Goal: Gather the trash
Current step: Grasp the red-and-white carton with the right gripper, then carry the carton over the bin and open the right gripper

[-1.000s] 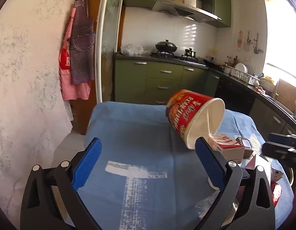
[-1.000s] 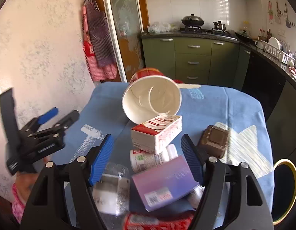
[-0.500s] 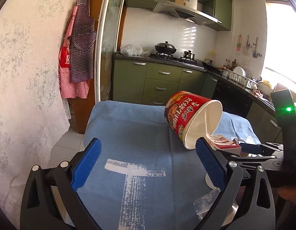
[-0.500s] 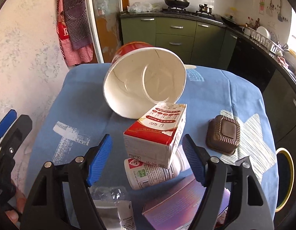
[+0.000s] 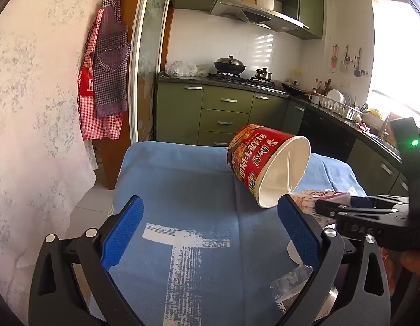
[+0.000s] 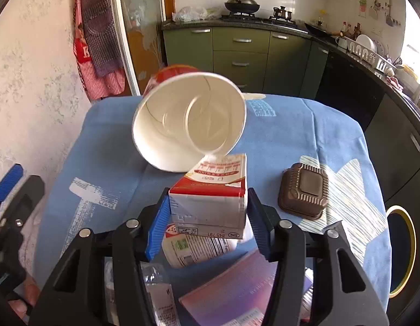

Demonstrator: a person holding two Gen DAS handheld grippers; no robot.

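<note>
A red and white drink carton (image 6: 212, 182) lies on top of a white labelled bottle (image 6: 193, 247) on the blue-clothed table (image 6: 101, 146). My right gripper (image 6: 207, 206) is closing, and its blue pads (image 6: 159, 220) touch both sides of the carton. In the left wrist view the same carton (image 5: 318, 199) shows at the right, with the right gripper (image 5: 335, 207) on it. A red noodle cup (image 6: 188, 125) lies tipped with its rim against the carton's far end. My left gripper (image 5: 210, 206) hangs open over bare cloth, left of the cup (image 5: 264, 160).
A brown ridged plastic tray (image 6: 305, 193) sits to the right of the carton. A purple box (image 6: 237, 290) and a clear plastic bottle (image 6: 155, 285) lie near the front edge. A yellow-rimmed bin (image 6: 400, 250) stands beside the table on the right. Green kitchen cabinets line the back.
My right gripper moved forward and down over the carton and its jaws narrowed onto the carton's sides. The left gripper stayed where it was, open.
</note>
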